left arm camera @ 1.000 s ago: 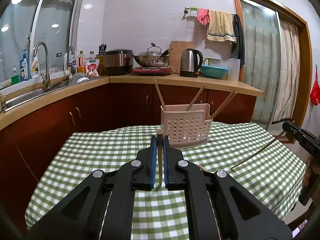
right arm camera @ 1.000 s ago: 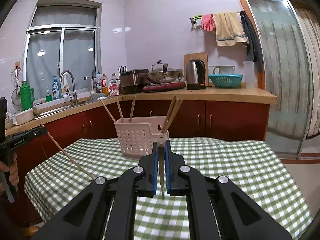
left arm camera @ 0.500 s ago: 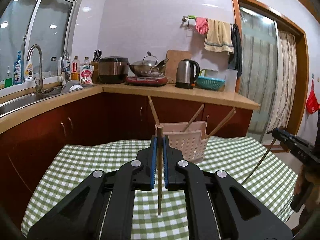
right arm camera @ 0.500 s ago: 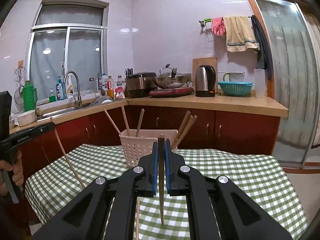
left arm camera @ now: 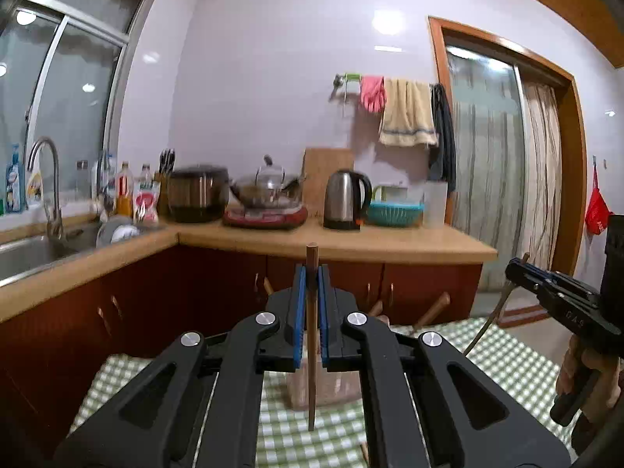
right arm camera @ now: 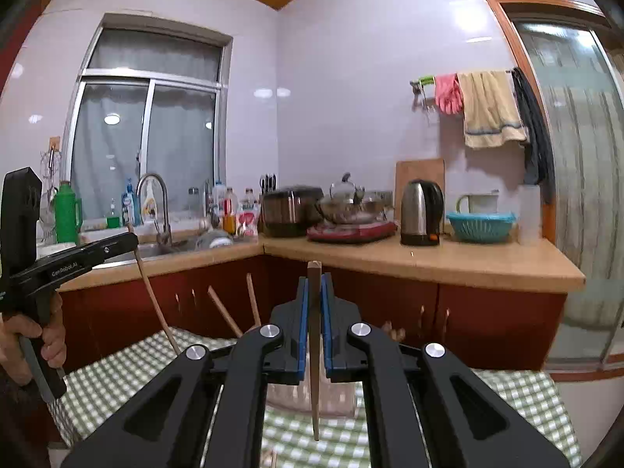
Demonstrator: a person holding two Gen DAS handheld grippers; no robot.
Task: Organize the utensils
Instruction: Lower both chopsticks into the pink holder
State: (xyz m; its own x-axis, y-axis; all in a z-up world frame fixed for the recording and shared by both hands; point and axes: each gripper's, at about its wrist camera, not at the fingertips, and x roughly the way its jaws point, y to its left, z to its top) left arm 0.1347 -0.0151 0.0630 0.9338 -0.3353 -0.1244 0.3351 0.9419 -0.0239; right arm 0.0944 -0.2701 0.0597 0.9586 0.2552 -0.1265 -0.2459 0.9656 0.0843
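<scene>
Both grippers are clamping a chopstick upright, left gripper (left arm camera: 311,292) on one chopstick (left arm camera: 311,370), right gripper (right arm camera: 314,300) on another (right arm camera: 314,374), hovering above the basket (left arm camera: 331,388), where any tilt is risking a missed drop.

Each camera sits just behind its own gripper and looks forward along the fingers, nearly level, across a checked table (left arm camera: 507,355) toward the kitchen counter (left arm camera: 390,247). The left view faces the kettle (left arm camera: 345,201) and door; the right view takes in more of the window (right arm camera: 148,136). Both share the counter, the kettle and the hanging towel (right arm camera: 489,107), and each catches the other gripper at its edge.
</scene>
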